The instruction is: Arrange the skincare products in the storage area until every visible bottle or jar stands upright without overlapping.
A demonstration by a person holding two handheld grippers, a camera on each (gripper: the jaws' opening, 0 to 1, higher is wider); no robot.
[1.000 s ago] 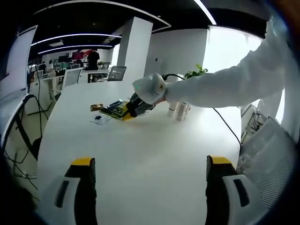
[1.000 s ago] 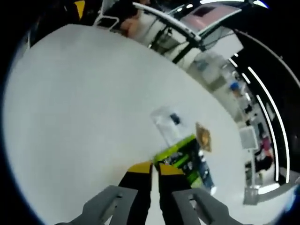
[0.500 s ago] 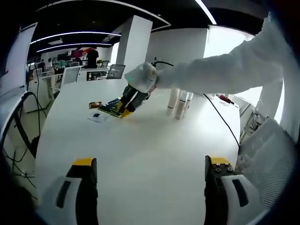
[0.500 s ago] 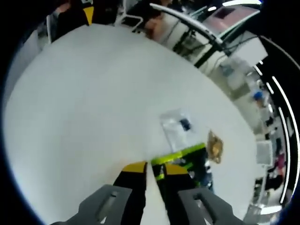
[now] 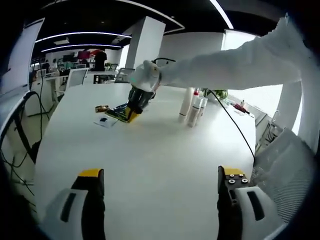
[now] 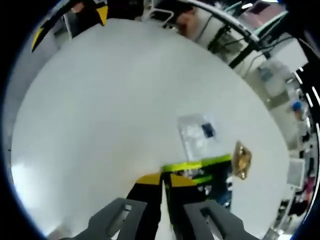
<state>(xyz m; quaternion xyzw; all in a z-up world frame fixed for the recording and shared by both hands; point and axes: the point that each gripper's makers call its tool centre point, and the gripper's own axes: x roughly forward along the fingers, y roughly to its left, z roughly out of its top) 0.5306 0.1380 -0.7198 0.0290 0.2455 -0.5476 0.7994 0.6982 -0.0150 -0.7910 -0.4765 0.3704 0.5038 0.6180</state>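
In the left gripper view, a clear packet (image 5: pixel 105 122) and a small brown sachet (image 5: pixel 102 108) lie on the white table (image 5: pixel 160 165) toward its far left edge, with a flat green-and-dark pack (image 5: pixel 118 113) just beside them. The right gripper (image 5: pixel 132 115), reaching in under a white sleeve (image 5: pixel 235 67), has its yellow tips down at the near end of that pack; a gloved hand (image 5: pixel 144 79) hides the gripper's body. Further right, a cluster of tall white bottles (image 5: pixel 192 107) stands upright near the table's far edge, too close together and too small to count with certainty. At the bottom, the left gripper (image 5: pixel 157 175) hovers over bare tabletop, jaws spread wide with nothing between them. A mesh chair back (image 5: pixel 285 175) is cut off at the right.

In the right gripper view, the gripper's (image 6: pixel 162 179) jaws are drawn almost together at the pack's (image 6: pixel 210 172) green edge; whether they pinch it cannot be made out. The packet (image 6: pixel 197 134) lies just beyond, the sachet (image 6: pixel 242 160) at the pack's right, its print unreadable.
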